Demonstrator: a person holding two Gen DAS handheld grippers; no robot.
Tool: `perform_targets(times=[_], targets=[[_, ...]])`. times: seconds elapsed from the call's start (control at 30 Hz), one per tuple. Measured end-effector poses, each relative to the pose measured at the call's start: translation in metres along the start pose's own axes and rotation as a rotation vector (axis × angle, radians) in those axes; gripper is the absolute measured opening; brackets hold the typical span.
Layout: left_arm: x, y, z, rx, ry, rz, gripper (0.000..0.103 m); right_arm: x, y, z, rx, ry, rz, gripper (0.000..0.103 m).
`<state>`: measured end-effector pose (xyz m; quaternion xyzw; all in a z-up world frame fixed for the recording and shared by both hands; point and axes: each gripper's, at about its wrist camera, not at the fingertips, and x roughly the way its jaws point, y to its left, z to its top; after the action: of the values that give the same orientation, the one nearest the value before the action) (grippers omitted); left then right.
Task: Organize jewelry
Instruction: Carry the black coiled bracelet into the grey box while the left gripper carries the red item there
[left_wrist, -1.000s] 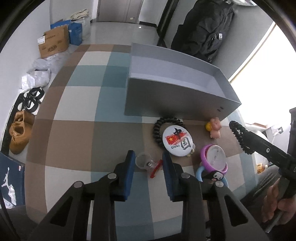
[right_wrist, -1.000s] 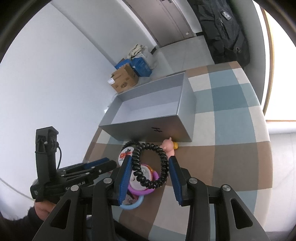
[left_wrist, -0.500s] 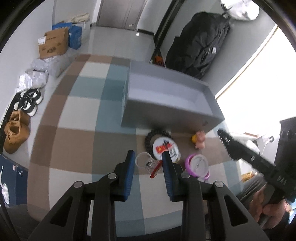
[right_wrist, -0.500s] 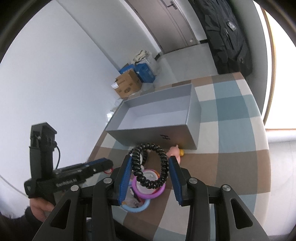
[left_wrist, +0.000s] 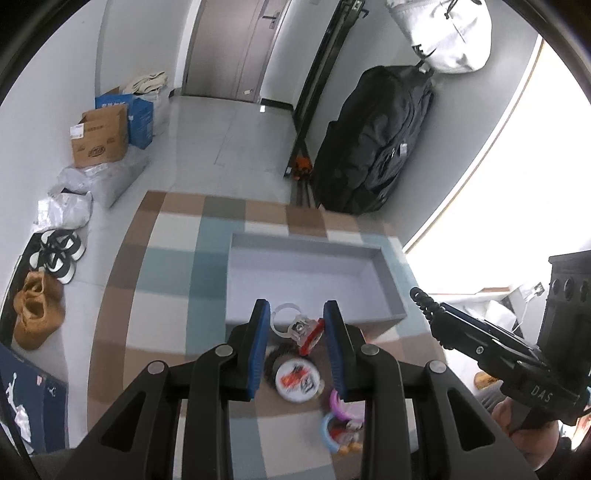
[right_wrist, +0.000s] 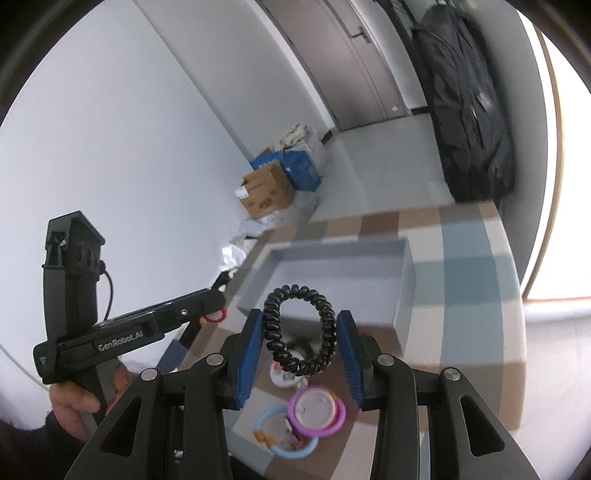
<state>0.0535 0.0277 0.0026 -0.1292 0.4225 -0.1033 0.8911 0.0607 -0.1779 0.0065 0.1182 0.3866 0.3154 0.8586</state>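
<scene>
Left to right. Your left gripper (left_wrist: 295, 334) has its jaws closed on a small clear ring (left_wrist: 286, 320) with a red-and-clear charm (left_wrist: 308, 332) hanging off it. The pinch sits at the charm end, so the loop pokes out ahead of the jaws and should fall free the moment you let go. It hangs clear of the surface (left_wrist: 162, 295), in front of the near wall of the grey box (left_wrist: 306, 273), not yet over the inside.

The box is open-topped and looks bare inside, so I'd say it's the drop target and sorting has barely begun.

Below the jaws, left on the surface: a round badge (left_wrist: 297, 380) lying on a dark bead bracelet (left_wrist: 275, 360), then a purple ring (right_wrist: 317, 408) and a blue ring (right_wrist: 284, 434) nearest you. They sit bunched just short of the box, handy for later picks.

Your right gripper (right_wrist: 301, 334) has its jaws shut on a black coil band (right_wrist: 301, 330), squeezed at its two sides so the loop stands upright and open between them. That hold keeps the springy coil from twisting away. It too is lifted off the surface, lined up with the box's near edge.

Both hands carry one item each; next I'd expect a forward carry over the rim, then release.
</scene>
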Motion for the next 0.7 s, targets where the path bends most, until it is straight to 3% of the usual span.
perform_targets(times=[0.3, 0.7], targets=[[0.026, 0.0, 0.033, 0.016, 0.001, -0.021, 0.024, 0.026, -0.008, 0.039, -0.021, 0.005, -0.01, 0.039], [0.069, 0.013, 0.041, -0.043, 0.078, -0.07, 0.024, 0.07, -0.035, 0.042, 0.011, 0.058, -0.015, 0.039]])
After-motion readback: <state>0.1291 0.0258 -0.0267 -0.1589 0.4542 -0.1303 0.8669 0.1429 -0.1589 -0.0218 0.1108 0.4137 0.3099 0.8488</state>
